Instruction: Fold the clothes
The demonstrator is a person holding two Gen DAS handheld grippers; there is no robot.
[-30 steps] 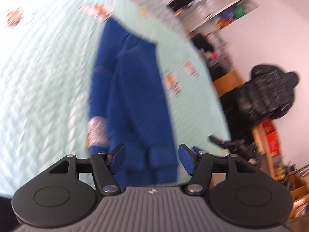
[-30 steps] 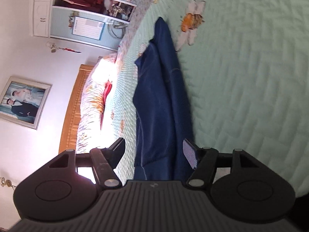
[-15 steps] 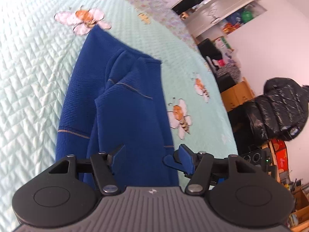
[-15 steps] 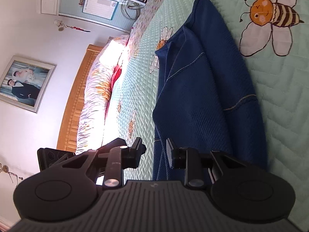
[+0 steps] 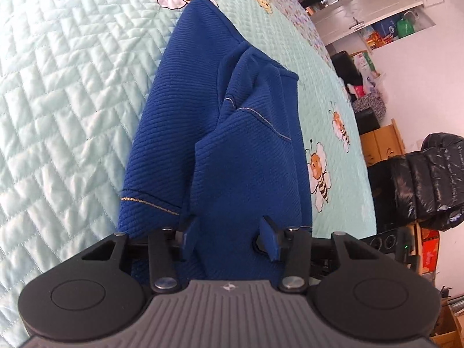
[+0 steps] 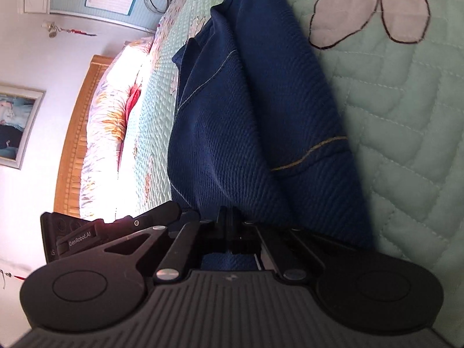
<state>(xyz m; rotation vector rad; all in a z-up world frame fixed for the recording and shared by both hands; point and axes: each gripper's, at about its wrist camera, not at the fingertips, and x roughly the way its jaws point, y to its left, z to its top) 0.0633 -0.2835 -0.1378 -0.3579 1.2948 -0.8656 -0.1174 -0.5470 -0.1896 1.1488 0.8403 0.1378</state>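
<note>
A blue knit sweater [image 5: 232, 133] lies partly folded lengthwise on the mint quilted bedspread [image 5: 63, 92]. It also shows in the right wrist view [image 6: 246, 121], darker. My left gripper [image 5: 229, 239] is open, its blue pads on either side of the sweater's near edge. My right gripper [image 6: 229, 226] is shut on the near edge of the sweater, with cloth pinched between its jaws.
Bee patterns [image 5: 319, 174] decorate the bedspread. A black puffy jacket [image 5: 429, 179] hangs off the bed's right side. A wooden headboard [image 6: 75, 133] and floral pillows [image 6: 107, 121] are at the left. Part of the other gripper [image 6: 95, 232] is close by.
Both grippers have come down to the sweater's near edge. My right gripper has closed on the cloth. My left gripper has narrowed around the edge but stays open.
</note>
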